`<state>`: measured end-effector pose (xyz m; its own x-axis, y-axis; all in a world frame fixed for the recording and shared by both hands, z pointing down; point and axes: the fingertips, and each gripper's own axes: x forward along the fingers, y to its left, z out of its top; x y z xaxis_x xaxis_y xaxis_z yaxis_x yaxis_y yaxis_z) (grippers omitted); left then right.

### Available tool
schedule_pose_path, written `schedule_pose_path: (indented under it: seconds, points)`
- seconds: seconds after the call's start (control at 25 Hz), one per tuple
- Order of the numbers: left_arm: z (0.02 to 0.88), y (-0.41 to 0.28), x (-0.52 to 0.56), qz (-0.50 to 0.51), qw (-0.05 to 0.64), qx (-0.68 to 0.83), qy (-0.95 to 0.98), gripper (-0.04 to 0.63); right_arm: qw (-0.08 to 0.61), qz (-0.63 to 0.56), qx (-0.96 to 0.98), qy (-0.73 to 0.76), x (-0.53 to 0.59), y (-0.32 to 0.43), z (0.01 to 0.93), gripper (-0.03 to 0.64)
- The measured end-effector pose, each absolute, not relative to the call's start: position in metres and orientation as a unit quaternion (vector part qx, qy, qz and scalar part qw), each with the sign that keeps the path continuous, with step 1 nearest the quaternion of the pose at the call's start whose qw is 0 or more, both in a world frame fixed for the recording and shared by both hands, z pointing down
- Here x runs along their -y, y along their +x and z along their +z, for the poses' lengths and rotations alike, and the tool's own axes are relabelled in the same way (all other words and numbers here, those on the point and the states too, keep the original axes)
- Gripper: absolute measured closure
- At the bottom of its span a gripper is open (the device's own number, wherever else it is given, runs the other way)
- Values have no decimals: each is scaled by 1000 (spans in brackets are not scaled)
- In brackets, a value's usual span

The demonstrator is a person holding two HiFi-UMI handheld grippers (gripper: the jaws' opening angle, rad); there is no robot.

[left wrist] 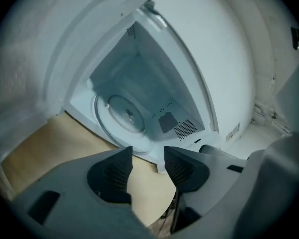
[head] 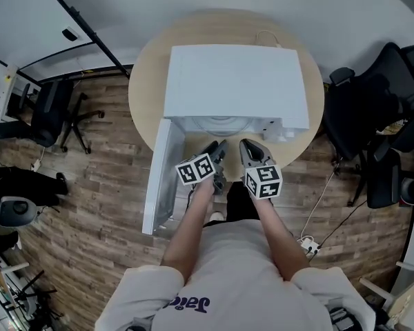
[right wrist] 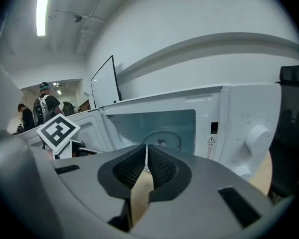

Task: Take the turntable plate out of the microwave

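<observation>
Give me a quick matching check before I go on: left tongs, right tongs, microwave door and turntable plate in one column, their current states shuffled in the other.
Things
1. left tongs
2. right tongs
3. microwave door
4. turntable plate

States
A. swung open
B. shut, nothing between them
C. lying inside the microwave
D. apart, nothing between them

Pairs: 1-D, 2-B, 3-A, 4-C
</observation>
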<state>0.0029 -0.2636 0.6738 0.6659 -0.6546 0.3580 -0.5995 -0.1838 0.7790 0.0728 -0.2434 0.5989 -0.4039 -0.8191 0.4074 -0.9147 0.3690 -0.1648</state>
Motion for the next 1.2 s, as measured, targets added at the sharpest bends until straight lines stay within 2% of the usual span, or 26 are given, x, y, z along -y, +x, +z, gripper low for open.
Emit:
schedule_pose_path:
  seconds: [0.16,0.4,0.72,0.76,0.88,0.96,1.2]
  points:
    - [702,3,270,-63,554,403,726,382,137,199,820,519,252,71,611,592]
    - [722,-12,297,-230,635,404,617,376,139,212,819,515,267,75,621,592]
    - [744,-19,316,-274,664,415,559,377,138,239,813,512,272,83,637,592]
    - [744,-19,316,-271,664,418,558,386,135,249,813,510,271,84,640,592]
    - [746,-24,317,-261,662,429,557,490,122,281,808,503,269,84,649,592]
    - [747,-26,316,-259,663,434,552,532,116,298,802,504,267,86,655,592]
    - [747,-29,313,-267,666,433,546,560,90,352,782,507,257,91,679,592]
